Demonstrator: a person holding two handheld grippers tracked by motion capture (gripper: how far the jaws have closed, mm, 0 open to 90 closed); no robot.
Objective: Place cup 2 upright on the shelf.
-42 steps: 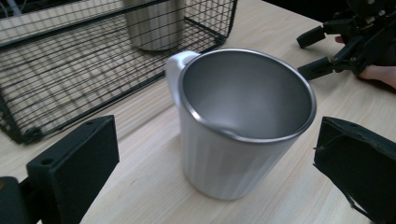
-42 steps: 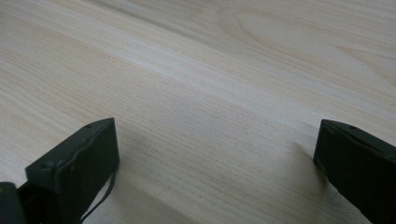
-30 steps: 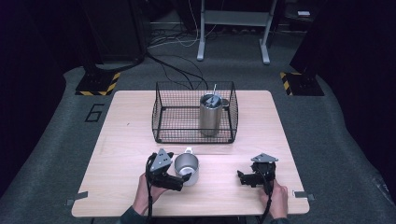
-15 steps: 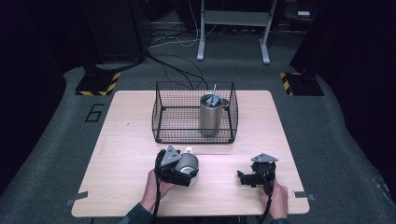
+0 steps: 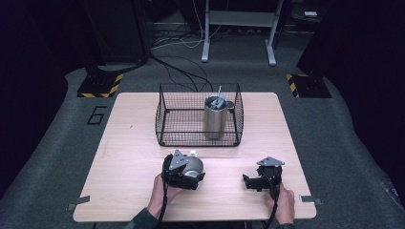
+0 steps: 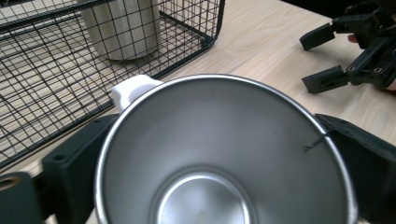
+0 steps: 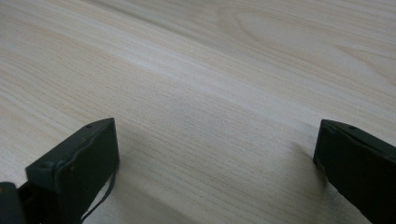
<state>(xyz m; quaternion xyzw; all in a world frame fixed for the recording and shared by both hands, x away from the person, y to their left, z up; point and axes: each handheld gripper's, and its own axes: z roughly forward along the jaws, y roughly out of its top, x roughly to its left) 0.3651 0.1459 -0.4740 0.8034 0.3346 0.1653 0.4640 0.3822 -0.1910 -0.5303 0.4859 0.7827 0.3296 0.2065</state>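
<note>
**Left gripper closed around one steel cup, right gripper idle with jaws apart**

Left gripper (image 5: 187, 172) has its two black jaws set on either side of a single open steel cup (image 6: 224, 154), grasping it near the front of the table (image 5: 129, 157), just near of the wire basket (image 5: 167, 119). In the left gripper view the cup's round mouth sits between the jaws, with a white handle (image 6: 133, 88) at its far-left rim. The left hand (image 5: 162, 191) reaches in from the near edge, forearm angled slightly right, the gripper pointing toward the far side.

Counted: two grippers, one wire basket, two steel vessels. The second vessel is a tall tumbler (image 5: 216, 117) standing upright inside the basket at its right end, with a thin straw or rod rising from its top.

The right gripper (image 5: 250, 181) lies low over the table at the near right, well apart from the cup, its jaws spread wide with bare wood between them in the right gripper view. The right hand (image 5: 284, 202) holds it from the near side, jaws pointing left.
</note>
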